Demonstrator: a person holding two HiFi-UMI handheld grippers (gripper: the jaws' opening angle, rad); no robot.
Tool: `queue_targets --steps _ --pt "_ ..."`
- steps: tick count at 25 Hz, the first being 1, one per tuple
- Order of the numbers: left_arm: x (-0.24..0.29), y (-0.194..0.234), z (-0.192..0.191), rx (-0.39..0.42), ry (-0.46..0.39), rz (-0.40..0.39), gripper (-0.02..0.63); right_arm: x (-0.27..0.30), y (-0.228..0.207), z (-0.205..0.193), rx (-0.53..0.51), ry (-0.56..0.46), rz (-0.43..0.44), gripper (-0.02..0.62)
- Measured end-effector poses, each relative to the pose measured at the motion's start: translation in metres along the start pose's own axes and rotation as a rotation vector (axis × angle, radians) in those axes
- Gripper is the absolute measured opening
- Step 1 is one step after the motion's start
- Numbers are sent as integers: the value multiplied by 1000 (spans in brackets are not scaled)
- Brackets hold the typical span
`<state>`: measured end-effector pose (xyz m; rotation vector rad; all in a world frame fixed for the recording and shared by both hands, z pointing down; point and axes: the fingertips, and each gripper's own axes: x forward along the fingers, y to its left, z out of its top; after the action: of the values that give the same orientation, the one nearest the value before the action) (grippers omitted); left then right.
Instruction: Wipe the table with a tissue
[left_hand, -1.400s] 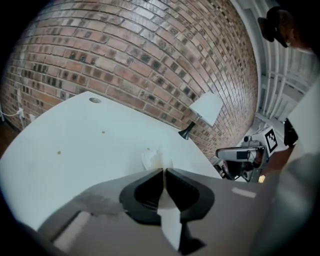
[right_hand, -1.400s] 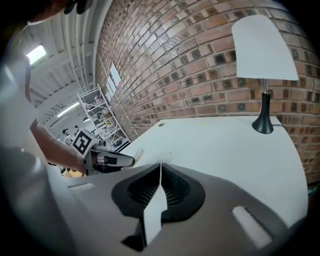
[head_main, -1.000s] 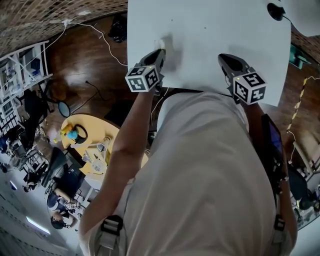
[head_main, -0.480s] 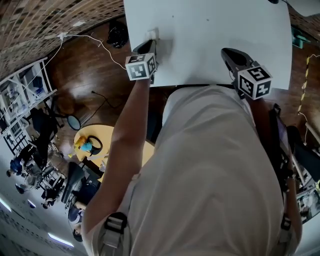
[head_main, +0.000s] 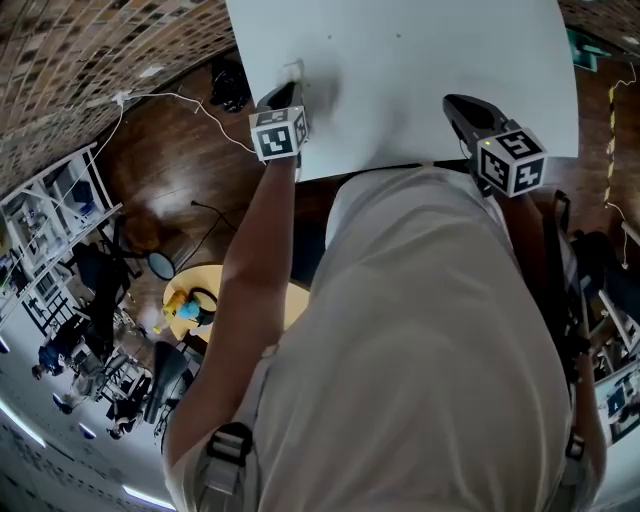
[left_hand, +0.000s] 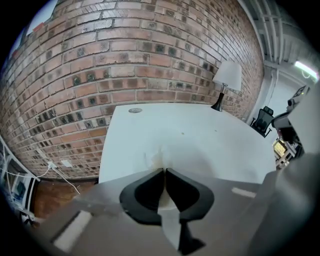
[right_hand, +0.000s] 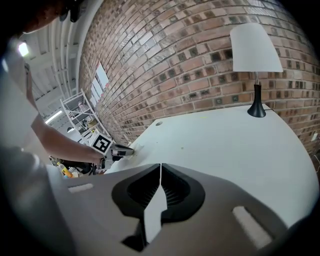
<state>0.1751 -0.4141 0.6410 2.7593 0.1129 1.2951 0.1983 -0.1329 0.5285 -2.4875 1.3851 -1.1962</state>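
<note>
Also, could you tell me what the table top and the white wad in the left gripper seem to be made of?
The table top: smooth matte white, probably laminate or painted board; no grain shows. The wad: soft, crumpled thin paper, apparently tissue, pinched in the left gripper.

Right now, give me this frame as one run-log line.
left gripper: shut on tissue | tissue: on white table, near left edge | right gripper: shut, nothing held
</note>
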Motion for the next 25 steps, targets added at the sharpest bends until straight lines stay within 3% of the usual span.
queue_targets --steps 6,12,20,22,25 --pt "2 -5 3 115 14 62 21 -9 -7 -3 33 -16 -35 14" --pt "9 -24 0 205 35 44 18 -7 -9 -3 35 -17 -35 15" --pt "8 -56 -9 109 65 -9 20 6 -2 0 23 -9 -4 15" --pt "7 -73 -14 77 96 -65 20 10 0 2 20 -11 1 15" --pt "2 -109 -16 16 103 -211 20 11 1 7 17 -20 0 15"
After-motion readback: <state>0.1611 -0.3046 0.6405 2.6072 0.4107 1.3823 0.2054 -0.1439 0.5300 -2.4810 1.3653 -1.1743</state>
